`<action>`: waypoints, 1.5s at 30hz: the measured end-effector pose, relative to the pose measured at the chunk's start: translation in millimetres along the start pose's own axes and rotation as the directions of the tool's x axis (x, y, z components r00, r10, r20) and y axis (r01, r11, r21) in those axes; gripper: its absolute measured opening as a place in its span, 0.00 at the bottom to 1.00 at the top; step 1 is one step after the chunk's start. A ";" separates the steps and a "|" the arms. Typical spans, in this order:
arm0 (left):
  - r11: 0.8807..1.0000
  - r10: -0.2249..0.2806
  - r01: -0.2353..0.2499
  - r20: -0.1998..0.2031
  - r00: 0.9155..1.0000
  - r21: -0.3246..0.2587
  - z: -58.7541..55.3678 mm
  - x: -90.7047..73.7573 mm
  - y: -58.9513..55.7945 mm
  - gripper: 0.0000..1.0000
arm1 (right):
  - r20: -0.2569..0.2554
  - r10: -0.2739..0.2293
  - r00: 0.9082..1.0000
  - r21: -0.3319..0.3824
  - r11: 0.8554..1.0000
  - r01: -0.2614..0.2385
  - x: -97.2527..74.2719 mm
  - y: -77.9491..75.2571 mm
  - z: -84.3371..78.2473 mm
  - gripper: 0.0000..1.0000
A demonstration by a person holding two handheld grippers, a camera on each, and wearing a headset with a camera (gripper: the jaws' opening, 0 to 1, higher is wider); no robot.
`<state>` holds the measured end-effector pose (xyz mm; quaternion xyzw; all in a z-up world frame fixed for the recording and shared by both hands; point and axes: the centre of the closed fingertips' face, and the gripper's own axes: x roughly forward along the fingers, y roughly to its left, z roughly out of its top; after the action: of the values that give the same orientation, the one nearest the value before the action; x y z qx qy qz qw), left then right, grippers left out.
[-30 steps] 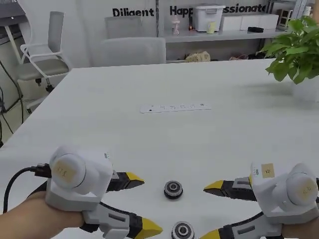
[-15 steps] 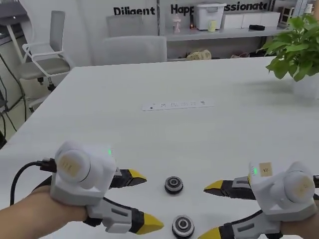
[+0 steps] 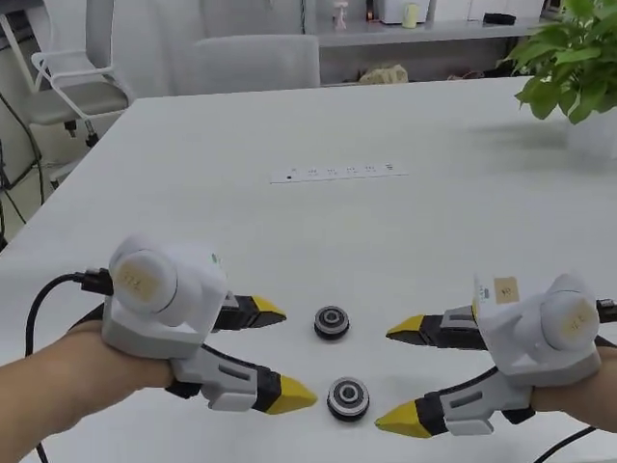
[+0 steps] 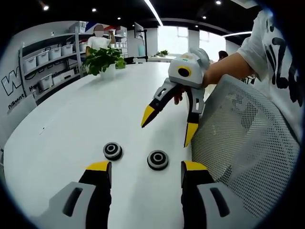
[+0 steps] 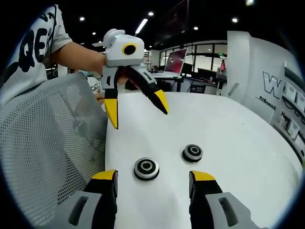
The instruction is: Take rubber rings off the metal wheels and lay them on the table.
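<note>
Left gripper (image 3: 295,354), right gripper (image 3: 386,375) – spread wide, empty – flanking near wheel (image 3: 348,398)

Bright, even overhead light from ceiling spots and strip lamps (image 4: 153,9); soft, faint shadows on the white table (image 3: 386,231). Both gripper views bend strongly at the edges. Head view sharp, no glare.

Two small round wheels, lying flat on the table (image 3: 386,125), axle hole up. Near wheel (image 3: 348,398) toward the front edge. Far wheel (image 3: 332,322) just behind it and slightly to the left, close but not touching. Alike in look: black on the outside, silvery metal inside, dark hole in the centre. Black ring (image 3: 333,399) seated around the near wheel, same on the far wheel.
</note>
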<state>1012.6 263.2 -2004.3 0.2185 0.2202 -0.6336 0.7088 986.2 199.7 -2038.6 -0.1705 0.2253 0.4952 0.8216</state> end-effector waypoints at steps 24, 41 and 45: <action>0.999 -0.026 0.026 -0.002 1.000 0.020 7.4 18.0 -1.6 0.49 | 0.019 0.021 1.000 0.002 1.000 -0.022 10.2 -1.9 -3.6 0.53; 0.998 -0.065 0.066 -0.014 0.998 0.018 6.5 29.6 -8.6 0.42 | 0.037 0.031 0.999 0.021 0.999 -0.031 13.6 -3.5 -3.0 0.47; 0.997 -0.076 0.076 -0.021 0.997 0.019 3.9 32.1 -10.9 0.39 | 0.035 0.034 0.999 0.021 0.999 -0.035 14.7 -2.3 -4.0 0.46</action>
<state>1005.1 234.0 -2020.4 0.2235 0.2292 -0.6600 0.6796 993.4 207.5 -2049.8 -0.1490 0.2191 0.5098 0.8185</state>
